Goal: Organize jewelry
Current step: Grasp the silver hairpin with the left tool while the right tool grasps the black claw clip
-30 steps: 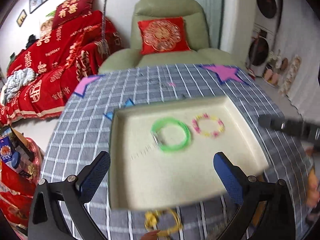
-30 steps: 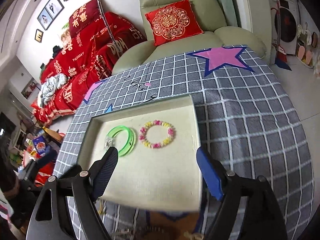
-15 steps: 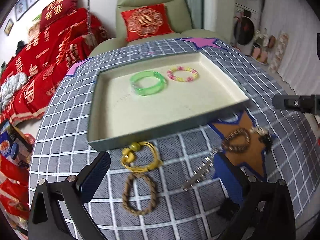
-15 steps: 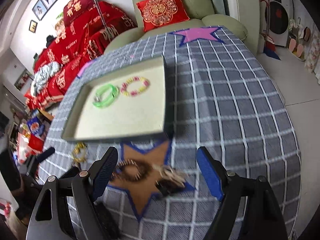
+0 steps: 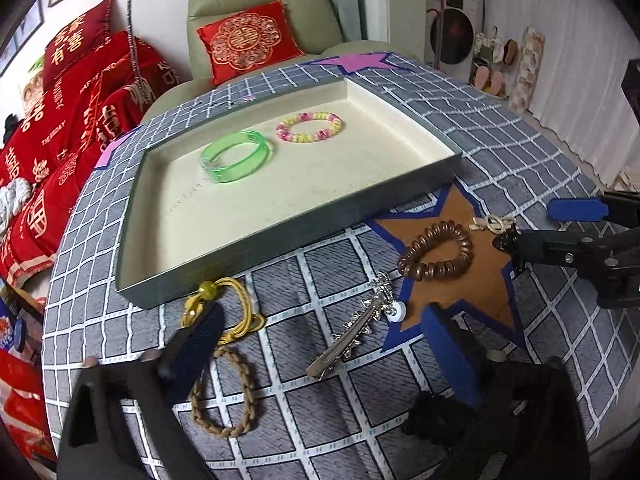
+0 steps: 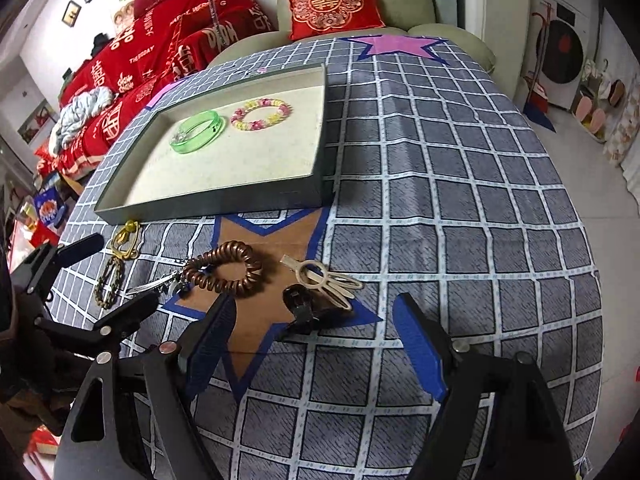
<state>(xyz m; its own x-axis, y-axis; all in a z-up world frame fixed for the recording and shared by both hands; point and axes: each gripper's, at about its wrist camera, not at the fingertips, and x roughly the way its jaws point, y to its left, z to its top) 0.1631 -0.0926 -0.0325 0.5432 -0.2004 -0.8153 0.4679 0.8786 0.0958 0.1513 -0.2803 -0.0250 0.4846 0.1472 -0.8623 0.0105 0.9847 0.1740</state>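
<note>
- Both grippers have drawn back from over the tray [image 5: 280, 236] and tilted down, so the loose pieces on the checked tablecloth [image 6: 440, 160] now fill the near view.
- Left gripper [image 5: 326, 344] hangs with fingers spread and nothing between them, above the silver hair clip [image 5: 352, 328], with the yellow cord bracelet [image 5: 236, 312] at its left finger.
- Right gripper [image 6: 316, 344] has just narrowed a little, yet its fingers stand released around the black claw clip [image 6: 304, 308], not pressing it.
- Just beyond lie a gold metal clip [image 6: 320, 276] and the brown spiral hair tie [image 6: 224, 268], on the brown star patch.
- Near the left gripper, a braided brown bracelet [image 5: 224, 396] lies flat on the cloth.
- Inside the tray rest only a green translucent bangle [image 5: 236, 156] and a pink-and-yellow beaded bracelet [image 5: 310, 126], side by side toward its far end; most of the floor is bare.
- All pieces look light. The claw clip seems rigid, best pinched across its body; the spiral tie is springy and may slip, so take it across one coil wall.
</note>
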